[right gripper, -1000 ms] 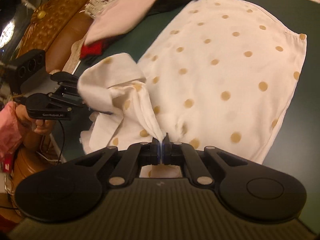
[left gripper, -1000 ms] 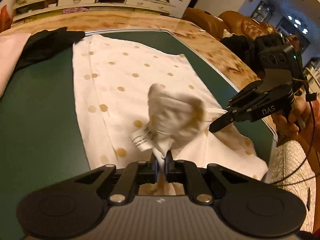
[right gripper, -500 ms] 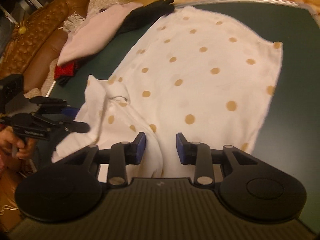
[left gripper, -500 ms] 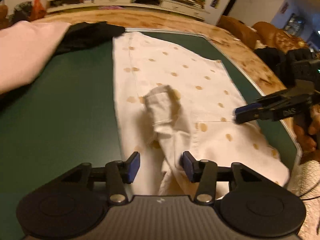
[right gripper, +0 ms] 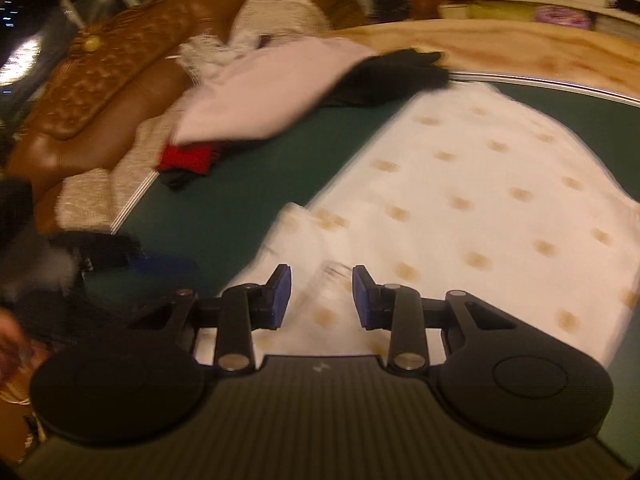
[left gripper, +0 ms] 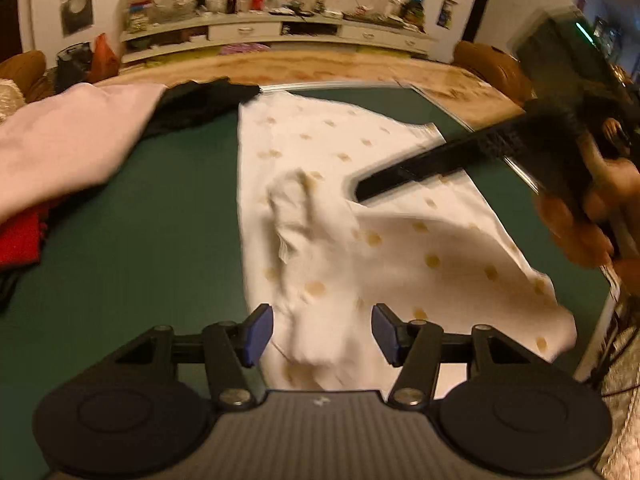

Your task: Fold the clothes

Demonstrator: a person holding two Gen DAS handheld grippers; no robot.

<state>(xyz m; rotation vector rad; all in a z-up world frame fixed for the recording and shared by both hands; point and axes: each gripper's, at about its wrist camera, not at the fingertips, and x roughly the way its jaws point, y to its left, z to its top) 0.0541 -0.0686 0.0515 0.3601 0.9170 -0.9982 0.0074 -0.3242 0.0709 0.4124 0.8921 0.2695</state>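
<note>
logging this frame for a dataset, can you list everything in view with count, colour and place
spotted garment: 1, white with tan dots, spread on the table, near end bunched
table: 1, dark green top with metal edge
pink cloth: 1, pale pink, far left of the table
black cloth: 1, black, beside the pink cloth, touching the garment's far corner
red cloth: 1, red, under the pink cloth's edge
sofa: 1, brown leather, beyond the table
shelf unit: 1, white, cluttered, along the wall
left gripper: 1, black with blue pads, open over the garment
right gripper: 1, black with blue pads, open over the garment
</note>
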